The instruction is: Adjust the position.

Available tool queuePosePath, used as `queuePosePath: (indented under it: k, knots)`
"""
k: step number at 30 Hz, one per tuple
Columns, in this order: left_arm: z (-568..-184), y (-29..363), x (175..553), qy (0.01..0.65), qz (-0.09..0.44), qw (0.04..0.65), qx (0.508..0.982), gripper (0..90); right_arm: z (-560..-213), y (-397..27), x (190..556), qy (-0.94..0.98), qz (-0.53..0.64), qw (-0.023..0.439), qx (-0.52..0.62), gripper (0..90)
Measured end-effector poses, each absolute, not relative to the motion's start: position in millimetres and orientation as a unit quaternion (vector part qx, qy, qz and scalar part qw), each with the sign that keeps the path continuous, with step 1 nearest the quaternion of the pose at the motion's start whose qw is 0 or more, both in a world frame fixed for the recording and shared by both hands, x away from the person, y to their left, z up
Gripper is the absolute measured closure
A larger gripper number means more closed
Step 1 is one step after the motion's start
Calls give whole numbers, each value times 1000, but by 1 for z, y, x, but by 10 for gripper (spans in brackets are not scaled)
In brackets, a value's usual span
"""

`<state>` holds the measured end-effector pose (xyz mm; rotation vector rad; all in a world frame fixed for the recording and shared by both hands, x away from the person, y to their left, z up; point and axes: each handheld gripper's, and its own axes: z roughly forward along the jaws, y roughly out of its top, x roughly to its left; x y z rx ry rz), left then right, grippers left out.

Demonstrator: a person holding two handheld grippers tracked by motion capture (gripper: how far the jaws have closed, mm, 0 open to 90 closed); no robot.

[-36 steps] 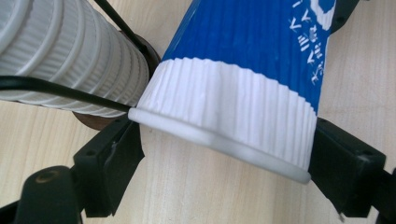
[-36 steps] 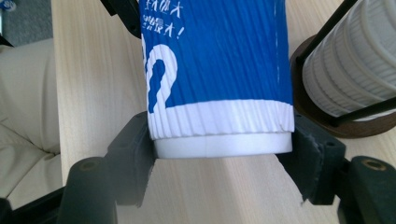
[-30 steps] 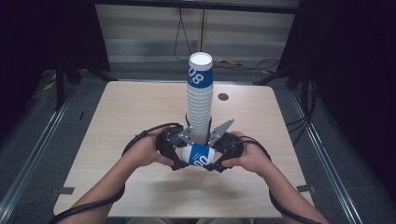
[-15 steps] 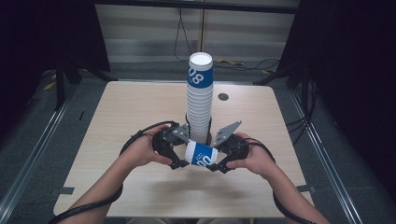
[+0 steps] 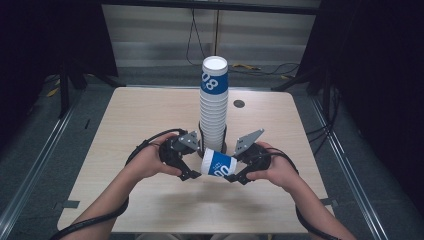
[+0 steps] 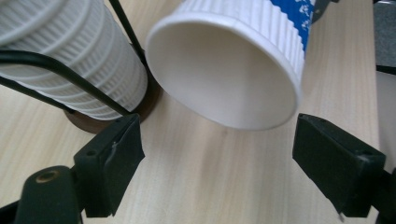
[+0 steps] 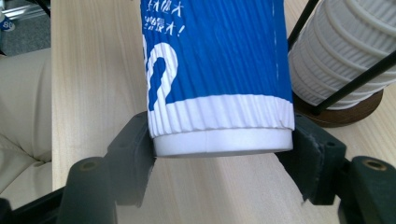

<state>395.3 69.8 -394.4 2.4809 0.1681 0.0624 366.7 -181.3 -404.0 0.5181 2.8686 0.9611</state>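
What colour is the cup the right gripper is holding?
Blue with white ribbed ends, on the cup; clearest in the right gripper view.

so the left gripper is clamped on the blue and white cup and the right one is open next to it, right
Wrong way round. The right gripper is clamped on the base end of the blue and white cup, as the right gripper view shows. The left gripper is the open one, its jaws apart at the cup's mouth, as the left gripper view shows.

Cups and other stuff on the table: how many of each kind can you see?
Loose blue and white cup, held sideways: 1
Tall stack of cups: 1
Wire holder with wooden base: 1
Gripper: 2, left gripper and right gripper
Total: 5
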Motion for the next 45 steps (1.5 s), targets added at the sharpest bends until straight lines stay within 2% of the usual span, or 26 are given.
queuePosePath:
  k: [11, 35, 45]
  knots:
    - [-393, 73, 397, 74, 17, 351, 933, 158, -403, -179, 366, 933, 318, 36, 166, 309]
    - [-399, 69, 398, 72, 8, 371, 926, 149, -400, -176, 368, 932, 326, 39, 154, 309]
    - [-399, 68, 397, 71, 6, 384, 921, 119, -401, -174, 367, 932, 330, 35, 147, 309]
